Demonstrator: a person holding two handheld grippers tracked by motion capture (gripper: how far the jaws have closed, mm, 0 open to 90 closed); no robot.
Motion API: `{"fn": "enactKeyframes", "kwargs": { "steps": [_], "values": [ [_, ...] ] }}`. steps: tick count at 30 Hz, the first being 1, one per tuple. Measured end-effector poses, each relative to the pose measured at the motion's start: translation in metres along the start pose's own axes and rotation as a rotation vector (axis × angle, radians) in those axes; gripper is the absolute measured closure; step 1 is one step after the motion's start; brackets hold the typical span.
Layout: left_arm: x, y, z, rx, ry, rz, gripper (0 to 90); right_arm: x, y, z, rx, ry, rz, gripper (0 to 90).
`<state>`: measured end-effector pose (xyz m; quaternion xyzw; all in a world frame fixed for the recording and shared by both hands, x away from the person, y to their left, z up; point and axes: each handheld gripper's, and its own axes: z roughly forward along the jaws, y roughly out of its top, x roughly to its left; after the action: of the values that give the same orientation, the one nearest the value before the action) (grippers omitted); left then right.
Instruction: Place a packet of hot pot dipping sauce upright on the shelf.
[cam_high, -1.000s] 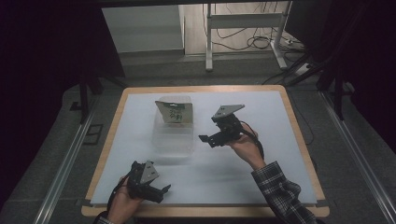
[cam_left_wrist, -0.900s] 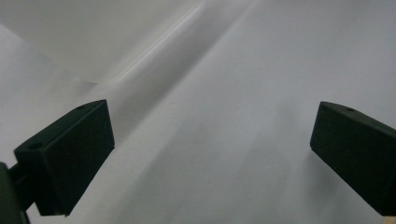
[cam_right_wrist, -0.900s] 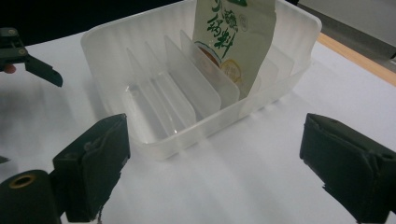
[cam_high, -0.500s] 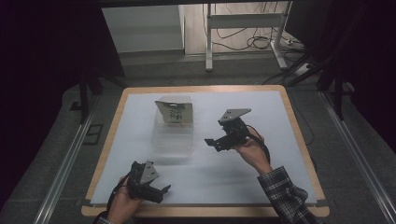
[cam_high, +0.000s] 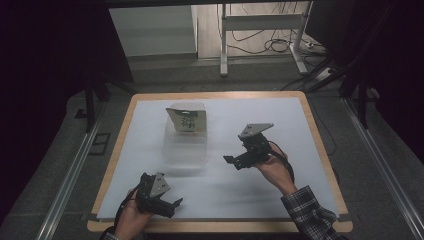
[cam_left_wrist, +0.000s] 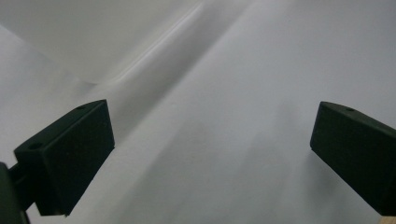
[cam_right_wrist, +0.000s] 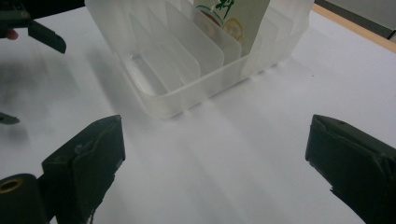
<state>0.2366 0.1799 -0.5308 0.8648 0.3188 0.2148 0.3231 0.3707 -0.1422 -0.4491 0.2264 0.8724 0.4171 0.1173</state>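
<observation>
Evidently idle, both jaws gape wide: left gripper (cam_high: 172, 204) low-left, right gripper (cam_high: 234, 162) centre-right facing the translucent plastic divided tray (cam_high: 185, 146), its green-printed packet (cam_high: 187, 121) propped upright between dividers.

A clear plastic rack (cam_high: 185, 145) sits on the white counter (cam_high: 280, 115), left of centre in the high view. It is a shallow, translucent, rectangular tray with upright dividers (cam_right_wrist: 187, 44) that split it into narrow slots set side by side. Its long side runs away from the person. The near slots hold nothing. A flat packet (cam_high: 186, 121) stands in a far slot, roughly upright and leaning a little against the rack. The packet is beige and cream with green lettering and a small picture on its face; the lettering is too small to read. In the right gripper view the rack (cam_right_wrist: 196, 56) lies just ahead, with the packet (cam_right_wrist: 233, 18) at its far end.
</observation>
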Motion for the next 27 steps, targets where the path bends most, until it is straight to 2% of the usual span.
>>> {"fn": "enactKeyframes", "kwargs": {
  "steps": [8, 18, 27],
  "values": [
    [0.0, 0.0, 0.0, -0.001, -0.001, 0.0, 0.0, 0.002, -0.013, -0.009, 0.009, -0.008, 0.008, 4.0],
    [0.0, 0.0, 0.0, 0.002, -0.001, 0.003, 0.0, 0.004, -0.038, -0.025, 0.023, -0.031, 0.044, 1.5],
    [-0.001, 0.0, 0.0, 0.0, -0.002, 0.005, 0.0, 0.008, -0.054, -0.032, 0.06, -0.044, 0.04, 0.0]
  ]
}}
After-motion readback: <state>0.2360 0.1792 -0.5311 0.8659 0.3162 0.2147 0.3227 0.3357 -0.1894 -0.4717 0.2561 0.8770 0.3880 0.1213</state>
